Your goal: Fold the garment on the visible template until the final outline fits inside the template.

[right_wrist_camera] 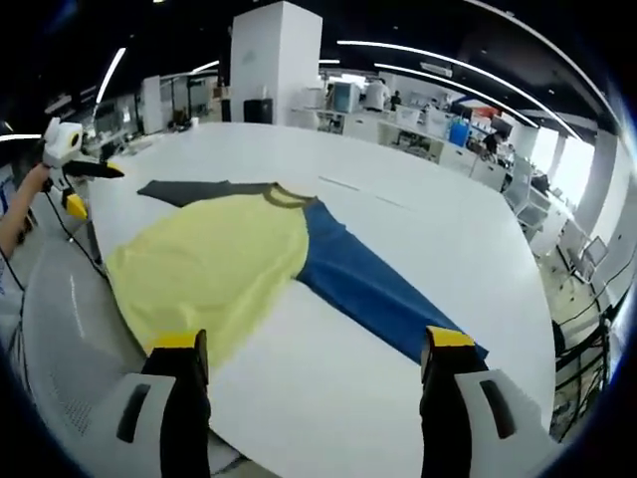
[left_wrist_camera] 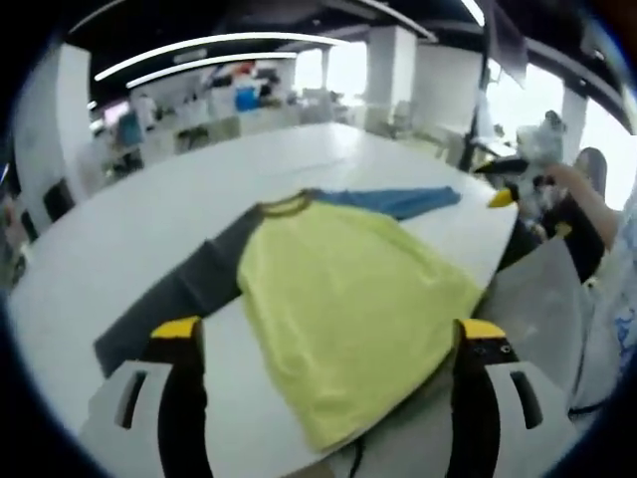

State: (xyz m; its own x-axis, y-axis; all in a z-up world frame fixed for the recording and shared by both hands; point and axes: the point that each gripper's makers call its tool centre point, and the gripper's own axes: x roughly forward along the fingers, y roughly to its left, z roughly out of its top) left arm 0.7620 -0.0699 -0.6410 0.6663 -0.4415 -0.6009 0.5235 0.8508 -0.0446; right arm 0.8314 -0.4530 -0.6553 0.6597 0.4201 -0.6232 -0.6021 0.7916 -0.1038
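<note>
A long-sleeved shirt lies flat on the white table [left_wrist_camera: 139, 214], its yellow-green body [left_wrist_camera: 348, 299] nearest me. One dark grey sleeve [left_wrist_camera: 184, 289] runs to the left and one blue sleeve [left_wrist_camera: 398, 201] to the far right. My left gripper [left_wrist_camera: 328, 331] is open, its yellow-tipped jaws wide apart above the shirt's hem, holding nothing. In the right gripper view the yellow body [right_wrist_camera: 214, 264], blue sleeve [right_wrist_camera: 368, 289] and grey sleeve [right_wrist_camera: 189, 191] lie ahead. My right gripper [right_wrist_camera: 314, 341] is open and empty above the table [right_wrist_camera: 428, 219] near the blue sleeve. The hem hangs at the table's edge.
A person's arm [left_wrist_camera: 587, 199] holds the right gripper [left_wrist_camera: 510, 191] beyond the table's right edge. The left gripper [right_wrist_camera: 78, 179] shows at the far left of the right gripper view. Desks, pillars [right_wrist_camera: 274, 60] and chairs [right_wrist_camera: 523, 209] stand around the table.
</note>
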